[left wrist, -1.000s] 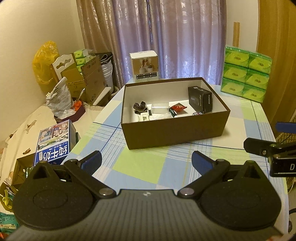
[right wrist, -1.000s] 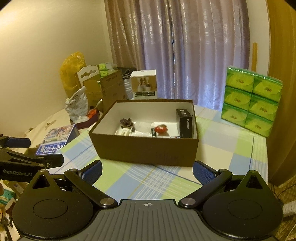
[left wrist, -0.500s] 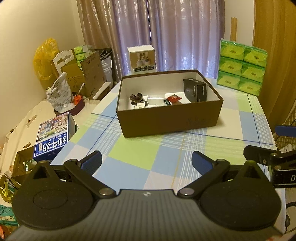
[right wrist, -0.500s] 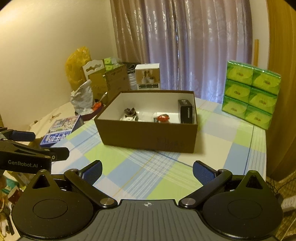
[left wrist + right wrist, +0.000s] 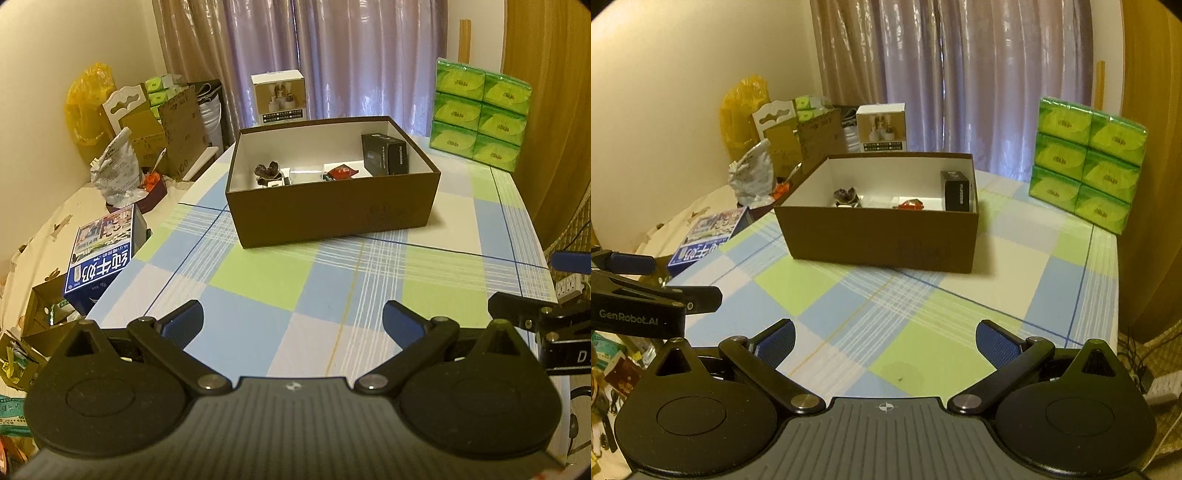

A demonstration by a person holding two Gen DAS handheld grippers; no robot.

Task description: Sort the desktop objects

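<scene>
Both hand-held grippers retreated; box farther ahead.

Green tissue packs stand stacked before purple curtains.

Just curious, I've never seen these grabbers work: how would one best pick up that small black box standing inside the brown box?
Probably from above, jaws closing across the narrow faces of the small black box. It stands upright beside the right wall of the brown box, whose walls seem to block a sideways approach.
</scene>
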